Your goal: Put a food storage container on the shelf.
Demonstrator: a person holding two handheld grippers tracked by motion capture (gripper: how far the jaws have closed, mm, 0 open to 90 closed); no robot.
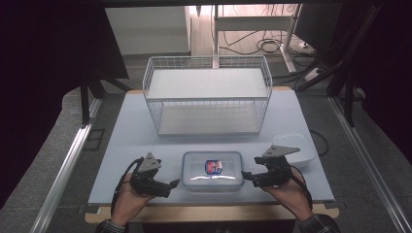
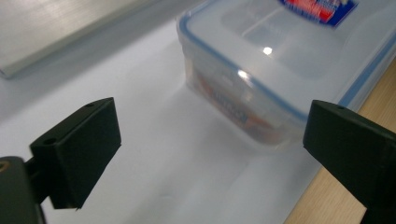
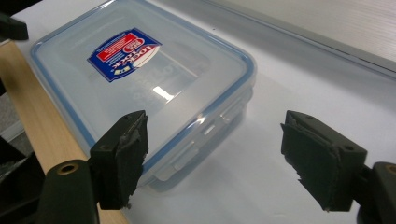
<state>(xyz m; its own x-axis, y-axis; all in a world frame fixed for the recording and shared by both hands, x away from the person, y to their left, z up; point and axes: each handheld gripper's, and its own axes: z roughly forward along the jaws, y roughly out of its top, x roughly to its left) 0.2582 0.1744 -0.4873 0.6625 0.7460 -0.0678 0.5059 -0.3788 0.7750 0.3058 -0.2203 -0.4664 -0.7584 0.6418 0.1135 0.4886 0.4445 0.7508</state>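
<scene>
Two grippers flank a clear lidded container (image 1: 212, 170) near the table's (image 1: 126, 141) front edge: our left gripper (image 1: 173, 185) and right gripper (image 1: 247, 176) both stand spread, pinching nothing. We judge the container stiff, light and slick, best held at its short ends. The right gripper view shows its latch tabs (image 3: 198, 138); the high view adds a wire basket (image 1: 208, 94) and a white tub (image 1: 294, 148).
</scene>
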